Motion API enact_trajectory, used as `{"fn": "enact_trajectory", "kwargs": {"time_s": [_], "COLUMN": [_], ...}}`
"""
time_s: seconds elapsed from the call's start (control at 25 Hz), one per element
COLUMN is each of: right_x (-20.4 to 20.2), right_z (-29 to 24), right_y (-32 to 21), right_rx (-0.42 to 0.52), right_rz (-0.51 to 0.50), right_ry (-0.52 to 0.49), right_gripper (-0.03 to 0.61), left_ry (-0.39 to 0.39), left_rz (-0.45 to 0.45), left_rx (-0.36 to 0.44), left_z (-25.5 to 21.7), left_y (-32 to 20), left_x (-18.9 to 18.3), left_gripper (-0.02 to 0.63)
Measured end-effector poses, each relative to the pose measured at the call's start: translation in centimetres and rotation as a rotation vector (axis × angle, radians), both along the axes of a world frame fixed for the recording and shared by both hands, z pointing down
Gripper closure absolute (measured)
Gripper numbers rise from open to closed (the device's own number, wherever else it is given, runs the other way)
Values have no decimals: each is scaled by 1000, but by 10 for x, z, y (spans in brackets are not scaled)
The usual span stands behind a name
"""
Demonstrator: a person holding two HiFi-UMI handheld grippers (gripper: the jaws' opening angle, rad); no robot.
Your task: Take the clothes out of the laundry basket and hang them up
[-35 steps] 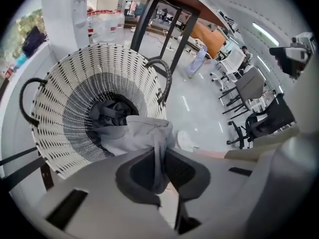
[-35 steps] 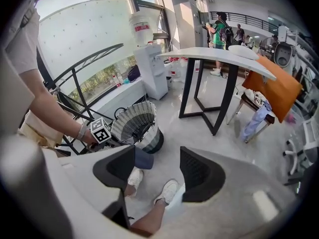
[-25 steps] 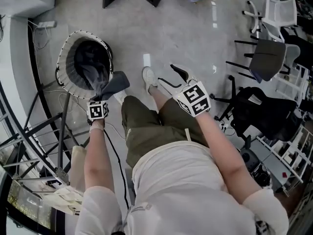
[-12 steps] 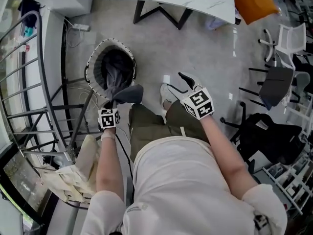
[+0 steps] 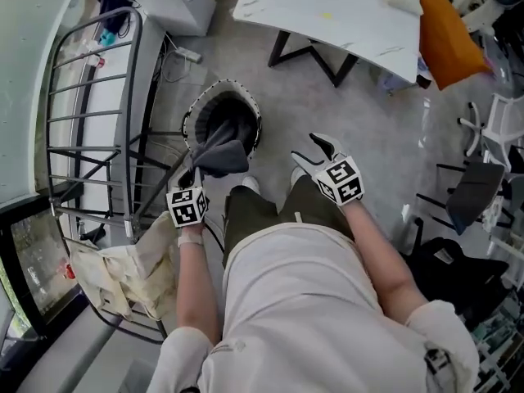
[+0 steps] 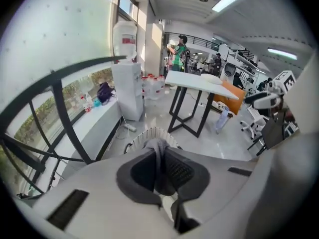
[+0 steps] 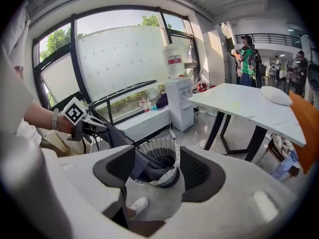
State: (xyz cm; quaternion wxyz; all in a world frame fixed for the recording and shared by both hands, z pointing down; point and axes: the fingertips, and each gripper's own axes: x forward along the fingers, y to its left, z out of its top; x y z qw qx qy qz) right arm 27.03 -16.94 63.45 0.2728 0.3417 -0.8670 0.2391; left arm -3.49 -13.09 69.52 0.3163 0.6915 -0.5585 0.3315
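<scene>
Left fingers: the left gripper (image 5: 194, 173) is clenched on one end of the grey garment (image 5: 223, 150).
Garment: it runs ahead and down from those fingers, with its far end inside the laundry basket (image 5: 187, 123).
Right fingers: the right gripper (image 5: 313, 151) is released and empty, to the garment's right.
Drying rack (image 5: 90, 113): to the left of the left fingers.

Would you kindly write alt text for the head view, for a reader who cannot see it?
From above, a person's left gripper is shut on a grey garment trailing out of a round basket on the floor. The right gripper is open and empty nearby. A metal rack stands at the left, a white table beyond.
</scene>
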Motion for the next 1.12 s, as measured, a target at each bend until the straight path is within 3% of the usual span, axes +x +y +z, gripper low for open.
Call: {"fn": "enact_trajectory", "kwargs": {"time_s": [0.32,0.6,0.72,0.92,1.12], "right_x": [-24,-52,-69,-89,-110], "right_z": [-27,-46,-51,-54,-54], "right_y": [-2,4,12,24,32], "right_rx": [54,78,83,77,65], "right_rz": [-151,-312,-387,-478,-547], "right_ry": [-50,-109,-147,-169,-188], "right_gripper": [299,299,299,299,299], "left_ry": [-70,-100,-175,-145,-174], "left_rz": [-93,-255,-250,-349,-390], "left_rx": [260,526,544,635,742], "left_z": [-132,-250,-270,-302,-350], "left_y": [-12,-7,-8,-9,-14], "left_x": [-15,-29,-28,-29,-34], "left_gripper": [598,606,606,606,606]}}
